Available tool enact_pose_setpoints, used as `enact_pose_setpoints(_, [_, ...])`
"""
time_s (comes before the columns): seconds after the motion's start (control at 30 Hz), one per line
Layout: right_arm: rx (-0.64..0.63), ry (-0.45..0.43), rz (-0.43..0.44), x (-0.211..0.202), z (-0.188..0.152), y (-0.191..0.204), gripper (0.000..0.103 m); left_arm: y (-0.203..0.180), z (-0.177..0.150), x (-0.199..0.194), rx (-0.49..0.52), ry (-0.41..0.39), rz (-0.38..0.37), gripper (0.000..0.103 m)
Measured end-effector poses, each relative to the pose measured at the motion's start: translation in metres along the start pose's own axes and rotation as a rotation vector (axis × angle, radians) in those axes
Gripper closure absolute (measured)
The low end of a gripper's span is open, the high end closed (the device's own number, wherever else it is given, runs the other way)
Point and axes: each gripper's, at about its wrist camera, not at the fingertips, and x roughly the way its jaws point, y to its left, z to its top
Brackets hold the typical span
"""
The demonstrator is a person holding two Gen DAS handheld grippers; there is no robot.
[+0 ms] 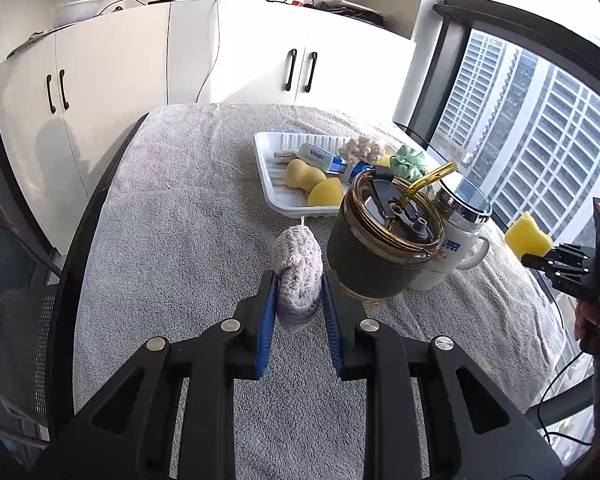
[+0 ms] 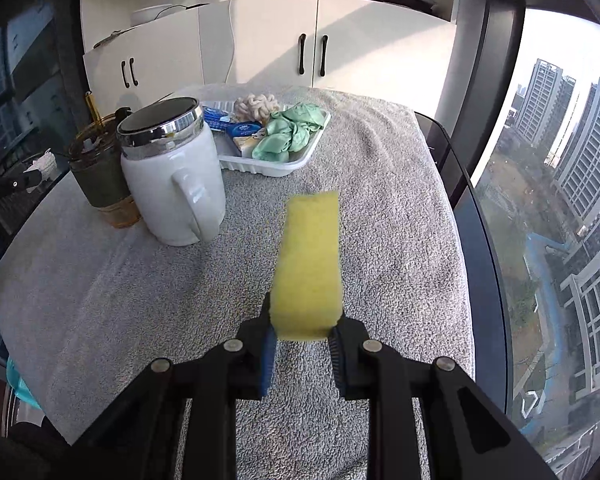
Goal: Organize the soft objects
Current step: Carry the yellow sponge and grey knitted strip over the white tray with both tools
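Left wrist view: the left gripper is clenched on a pale crocheted pad, its blue pads pressing the pad's near end from both sides. The pad stands on edge, its long axis running away from the gripper toward the far white tray, with a small string loop at its far tip. It hangs above the grey towel, just left of the dark glass tumbler and near the tray's near edge. Far right in this view, the right gripper shows side-on, holding a yellow sponge. In the right wrist view, the right gripper is grasping that yellow sponge by its near end; the sponge's long axis points straight away from the gripper toward the tray, slightly tilted right at the top. It is held above the towel, right of the white mug.
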Motion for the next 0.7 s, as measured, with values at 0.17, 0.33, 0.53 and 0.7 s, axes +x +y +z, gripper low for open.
enact_pose_setpoints(0.17, [-0.063,-0.033,-0.016,0.003,0.055,-0.015,0.078,0.012,0.059,0.036,0.05,0.009,-0.04,0.082])
enact_pose_setpoints(0.33, [-0.137,-0.037,0.006,0.024,0.115,-0.017,0.078,0.01,0.105,0.078,0.108,0.03,-0.046,0.082])
enact_pose_setpoints(0.53, [-0.187,-0.007,0.137,0.061,0.181,-0.008,0.078,0.002,0.141,0.125,0.175,0.063,-0.044,0.082])
enact_pose_setpoints(0.7, [-0.252,0.035,0.287,0.101,0.212,0.017,0.078,-0.004,0.151,0.157,0.223,0.077,-0.068,0.082])
